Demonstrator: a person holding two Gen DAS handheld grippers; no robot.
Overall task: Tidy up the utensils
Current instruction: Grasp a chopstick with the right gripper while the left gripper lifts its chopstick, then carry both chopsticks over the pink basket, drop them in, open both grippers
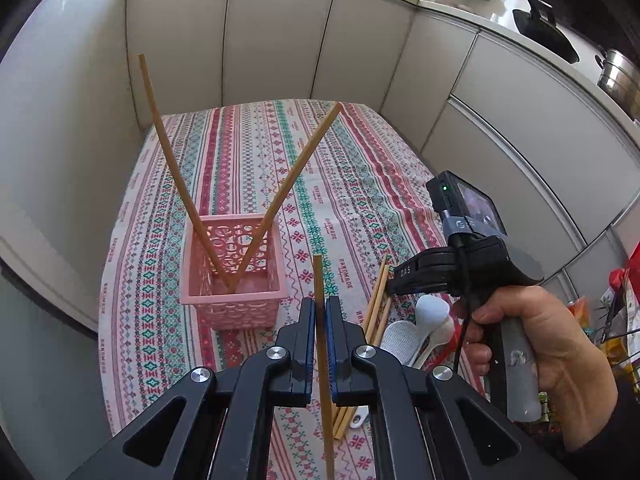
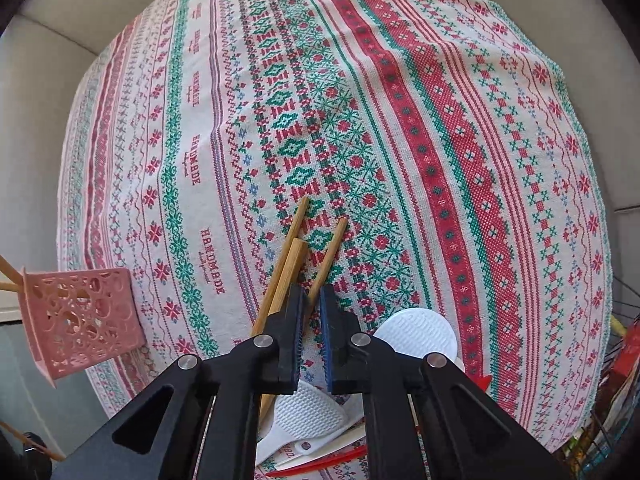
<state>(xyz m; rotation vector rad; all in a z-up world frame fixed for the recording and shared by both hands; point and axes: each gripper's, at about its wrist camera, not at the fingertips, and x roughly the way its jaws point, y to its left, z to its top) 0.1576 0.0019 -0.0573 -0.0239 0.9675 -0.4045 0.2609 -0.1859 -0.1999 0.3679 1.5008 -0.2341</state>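
Observation:
My left gripper point(image 1: 319, 312) is shut on a wooden chopstick point(image 1: 320, 344), held upright above the table, just right of the pink perforated basket point(image 1: 234, 280). Two chopsticks point(image 1: 192, 200) stand in that basket in a V. My right gripper point(image 2: 311, 300) hovers low over a pile of chopsticks point(image 2: 294, 256) and white rice paddles point(image 2: 416, 336). Its jaws stand a narrow gap apart, around one chopstick's lower part, not clamped. The right gripper also shows in the left wrist view point(image 1: 394, 280), held by a hand. The basket shows at the left of the right wrist view point(image 2: 80, 320).
A patterned red, green and white tablecloth point(image 2: 360, 120) covers the table. White cabinet doors point(image 1: 280, 40) stand behind it. A red utensil point(image 2: 320, 468) lies under the paddles. Cluttered bags and a wire rack point(image 1: 616, 320) sit at the right edge. Pots point(image 1: 616, 76) rest on the counter.

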